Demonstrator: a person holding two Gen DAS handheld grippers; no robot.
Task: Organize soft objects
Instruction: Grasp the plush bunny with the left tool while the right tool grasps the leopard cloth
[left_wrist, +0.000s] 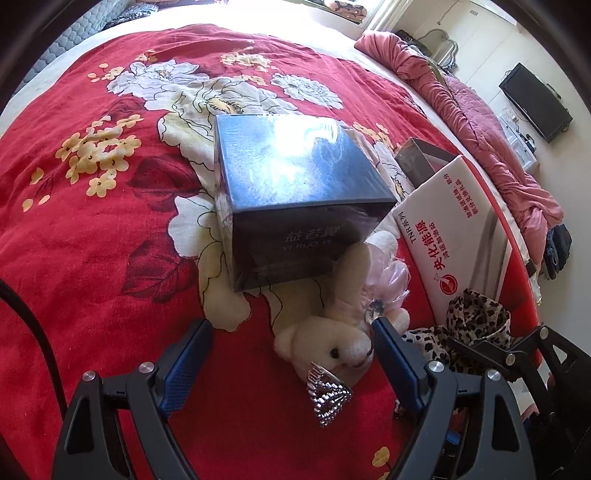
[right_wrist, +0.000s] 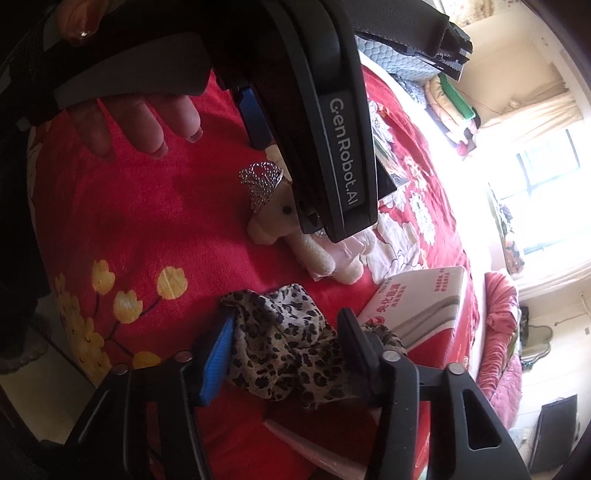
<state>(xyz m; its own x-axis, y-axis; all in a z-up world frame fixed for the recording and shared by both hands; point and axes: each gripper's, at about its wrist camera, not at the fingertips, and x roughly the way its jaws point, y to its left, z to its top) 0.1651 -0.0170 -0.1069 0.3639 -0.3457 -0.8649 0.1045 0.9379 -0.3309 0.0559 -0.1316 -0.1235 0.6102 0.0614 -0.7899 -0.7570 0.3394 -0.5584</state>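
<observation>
A cream plush bear (left_wrist: 332, 332) with a silver tiara (left_wrist: 328, 398) lies on the red floral bedspread (left_wrist: 92, 240); it also shows in the right wrist view (right_wrist: 273, 221). My left gripper (left_wrist: 291, 332) is open, its fingers on either side of the bear's head. A leopard-print scarf (right_wrist: 280, 350) lies crumpled by the bed's edge, also in the left wrist view (left_wrist: 476, 317). My right gripper (right_wrist: 288, 328) is open with the scarf between its fingers; I cannot tell whether they touch it.
A dark blue box (left_wrist: 295, 192) rests on the bear's legs. A white and red carton (left_wrist: 454, 229) lies to the right, also in the right wrist view (right_wrist: 417, 299). A pink quilt (left_wrist: 480, 122) is bunched beyond. The left gripper's body (right_wrist: 332, 147) hangs over the bear.
</observation>
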